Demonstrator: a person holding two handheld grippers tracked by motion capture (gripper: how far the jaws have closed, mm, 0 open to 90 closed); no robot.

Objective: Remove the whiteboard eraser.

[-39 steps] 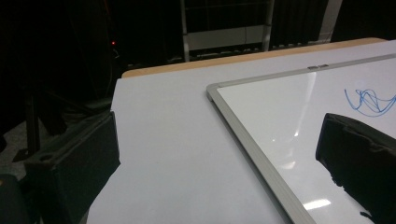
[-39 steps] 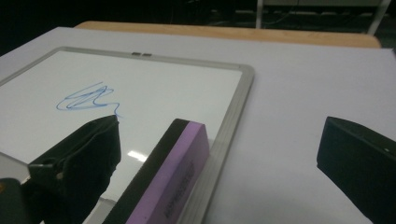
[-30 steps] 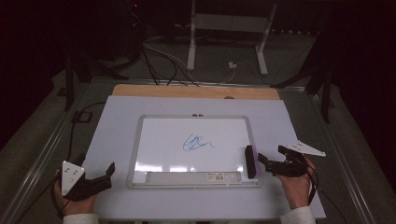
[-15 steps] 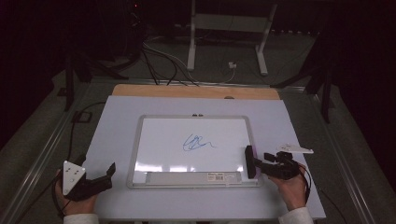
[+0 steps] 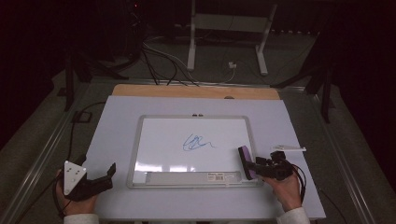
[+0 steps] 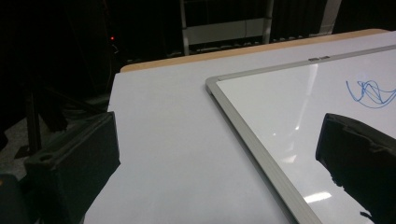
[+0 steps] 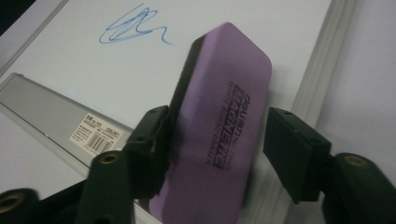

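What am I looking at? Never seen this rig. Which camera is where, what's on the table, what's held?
No robot: a person holds a two-jaw claw in each hand. The high view looks down from above the table; the other two pictures come from cameras riding on each claw. On the white table top lies a silver-framed whiteboard with a blue scribble. The right claw grips a purple block-shaped magnetic eraser; its jaws have just closed around it, then eased slightly. The left claw is open and empty.

A white table (image 5: 116, 140) carries a whiteboard (image 5: 196, 182) and, perhaps, a marker (image 5: 289, 149).
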